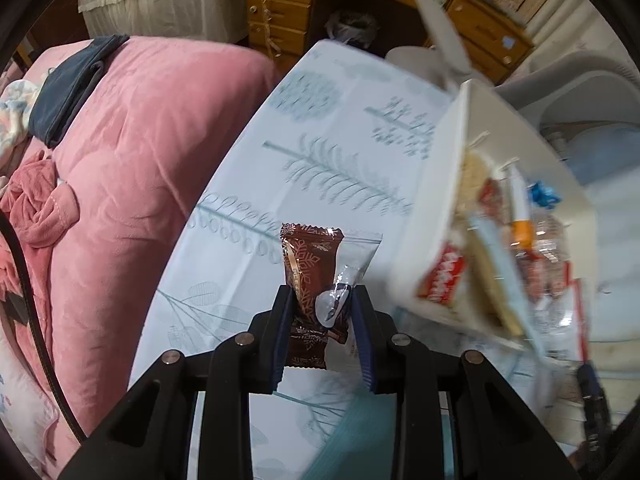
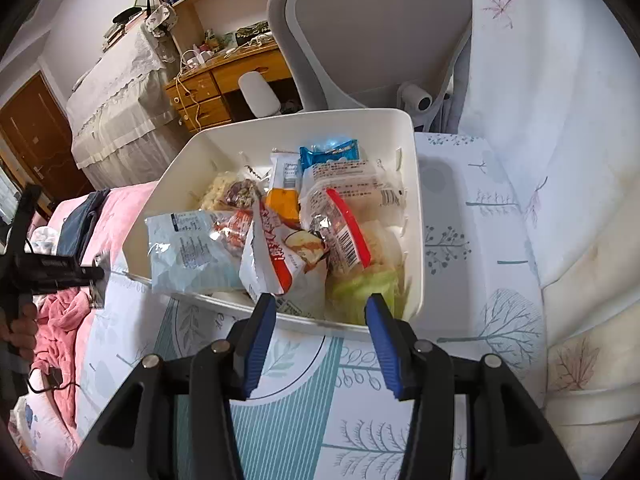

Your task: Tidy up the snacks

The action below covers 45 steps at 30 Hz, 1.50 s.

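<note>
Left wrist: left gripper point(image 1: 322, 300) pinching two candies, one brown point(image 1: 308, 280), one clear point(image 1: 348, 268), above the tablecloth point(image 1: 320, 140); bin point(image 1: 500, 168) blurred at right
Right wrist: right gripper point(image 2: 320, 320) spread, holding nothing; one white bin point(image 2: 416, 200) of snack packets point(image 2: 280, 256) just ahead; chair point(image 2: 372, 32) behind

A white bin point(image 2: 416, 216) is sitting on a pale cloth point(image 2: 472, 248) printed with teal trees, leaves and stripes. Inside it, a blue packet point(image 2: 329, 151), an orange packet point(image 2: 283, 202), a red-and-white bag point(image 2: 280, 256) and a pale green item point(image 2: 366, 288) are showing. A brown wrapper point(image 1: 308, 280) patterned with coppery snowflakes is showing between blue finger pads point(image 1: 362, 344) on a black frame. A pink blanket point(image 1: 132, 152) is lying alongside, carrying dark navy clothing point(image 1: 68, 88).
</note>
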Each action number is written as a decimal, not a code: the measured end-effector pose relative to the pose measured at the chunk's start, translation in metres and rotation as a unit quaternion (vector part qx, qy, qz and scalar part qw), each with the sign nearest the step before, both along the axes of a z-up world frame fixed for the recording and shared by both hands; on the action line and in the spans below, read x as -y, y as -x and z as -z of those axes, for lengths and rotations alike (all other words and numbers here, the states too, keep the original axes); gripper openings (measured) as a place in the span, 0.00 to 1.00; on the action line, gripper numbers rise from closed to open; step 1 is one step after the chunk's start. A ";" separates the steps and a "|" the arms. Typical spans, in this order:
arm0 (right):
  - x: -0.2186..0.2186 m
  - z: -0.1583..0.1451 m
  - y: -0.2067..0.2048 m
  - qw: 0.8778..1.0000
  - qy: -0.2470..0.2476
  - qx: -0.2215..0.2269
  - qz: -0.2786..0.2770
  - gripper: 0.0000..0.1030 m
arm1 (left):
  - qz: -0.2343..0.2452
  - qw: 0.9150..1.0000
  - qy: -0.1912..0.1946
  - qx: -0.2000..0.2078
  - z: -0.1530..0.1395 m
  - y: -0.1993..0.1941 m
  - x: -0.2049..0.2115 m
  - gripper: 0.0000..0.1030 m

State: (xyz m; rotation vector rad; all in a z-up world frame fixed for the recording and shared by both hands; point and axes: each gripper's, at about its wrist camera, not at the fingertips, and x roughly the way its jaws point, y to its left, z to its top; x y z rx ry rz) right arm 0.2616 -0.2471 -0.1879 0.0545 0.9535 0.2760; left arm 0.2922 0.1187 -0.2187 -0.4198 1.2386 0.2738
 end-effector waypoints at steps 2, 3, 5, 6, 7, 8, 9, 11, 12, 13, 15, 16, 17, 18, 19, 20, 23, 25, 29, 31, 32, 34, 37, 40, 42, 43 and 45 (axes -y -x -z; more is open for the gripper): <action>0.001 0.001 0.003 1.000 -0.006 -0.004 -0.004 0.46 | 0.003 1.000 0.007 0.008 -0.011 -0.002 0.005 0.27; 0.002 0.001 0.004 1.000 -0.007 -0.006 -0.006 0.46 | 0.003 1.000 0.006 0.014 -0.018 -0.004 0.008 0.27; 0.003 0.001 0.007 1.000 -0.011 -0.010 -0.008 0.46 | 0.012 1.000 0.002 0.022 -0.028 -0.009 0.017 0.27; 0.005 0.001 0.010 1.000 -0.014 -0.011 -0.009 0.46 | 0.018 1.000 -0.001 0.025 -0.033 -0.012 0.023 0.27; 0.006 0.001 0.012 1.000 -0.016 -0.013 -0.008 0.46 | 0.022 0.999 -0.002 0.028 -0.036 -0.015 0.028 0.27; 0.008 0.001 0.015 1.000 -0.020 -0.015 -0.007 0.46 | 0.030 0.999 -0.001 0.030 -0.041 -0.020 0.035 0.27; 0.011 0.001 0.017 0.999 -0.025 -0.019 -0.004 0.46 | 0.035 0.999 -0.001 0.032 -0.044 -0.023 0.041 0.27; 0.017 0.003 0.021 0.999 -0.040 -0.030 -0.001 0.46 | 0.047 0.998 -0.002 0.037 -0.049 -0.030 0.053 0.27; 0.019 0.004 0.023 0.998 -0.047 -0.034 0.001 0.46 | 0.053 0.998 -0.002 0.040 -0.051 -0.033 0.058 0.27; 0.021 0.005 0.025 0.998 -0.051 -0.038 0.003 0.46 | 0.058 0.997 -0.001 0.042 -0.052 -0.037 0.065 0.27; 0.023 0.009 0.028 0.997 -0.056 -0.045 0.004 0.46 | 0.076 0.996 0.002 0.045 -0.054 -0.046 0.080 0.27; 0.024 0.011 0.030 0.997 -0.059 -0.051 0.005 0.46 | 0.083 0.995 0.003 0.046 -0.054 -0.049 0.087 0.27; 0.024 0.012 0.031 0.997 -0.060 -0.054 0.005 0.46 | 0.089 0.995 0.005 0.047 -0.054 -0.051 0.091 0.27; 0.025 0.013 0.033 0.996 -0.062 -0.058 0.005 0.46 | 0.097 0.994 0.006 0.049 -0.054 -0.054 0.098 0.27; 0.025 0.014 0.035 0.996 -0.063 -0.061 0.004 0.46 | 0.107 0.993 0.009 0.053 -0.054 -0.058 0.106 0.27; 0.025 0.015 0.038 0.996 -0.063 -0.062 0.002 0.46 | 0.113 0.992 0.011 0.054 -0.053 -0.060 0.112 0.27; 0.024 0.018 0.046 0.996 -0.059 -0.068 0.002 0.46 | 0.120 0.991 0.034 0.051 -0.049 -0.066 0.125 0.28; 0.024 0.021 0.050 0.995 -0.059 -0.075 0.006 0.46 | 0.122 0.990 0.049 0.053 -0.048 -0.067 0.131 0.28; 0.022 0.023 0.060 0.995 -0.057 -0.081 0.014 0.46 | 0.130 0.988 0.047 0.066 -0.048 -0.058 0.139 0.31; 0.020 0.022 0.064 0.995 -0.053 -0.079 0.017 0.46 | 0.135 0.986 0.062 0.072 -0.049 -0.049 0.138 0.38; 0.018 0.021 0.066 0.996 -0.049 -0.077 0.021 0.47 | 0.142 0.984 0.071 0.075 -0.050 -0.044 0.139 0.45; 0.014 0.020 0.071 0.996 -0.045 -0.077 0.031 0.51 | 0.158 0.981 0.079 0.078 -0.052 -0.032 0.137 0.51; 0.006 0.015 0.081 0.995 -0.050 -0.074 0.046 0.61 | 0.176 0.979 0.066 0.082 -0.058 0.001 0.129 0.62; -0.007 0.010 0.096 0.993 -0.066 -0.073 0.059 0.69 | 0.174 0.979 0.069 0.084 -0.059 0.035 0.113 0.69; -0.016 0.011 0.106 0.992 -0.067 -0.079 0.070 0.70 | 0.173 0.980 0.069 0.076 -0.057 0.062 0.099 0.69; -0.020 0.012 0.112 0.991 -0.069 -0.085 0.077 0.70 | 0.167 0.981 0.066 0.068 -0.056 0.075 0.093 0.69; -0.026 0.015 0.123 0.989 -0.076 -0.092 0.090 0.70 | 0.156 0.983 0.068 0.063 -0.057 0.102 0.080 0.69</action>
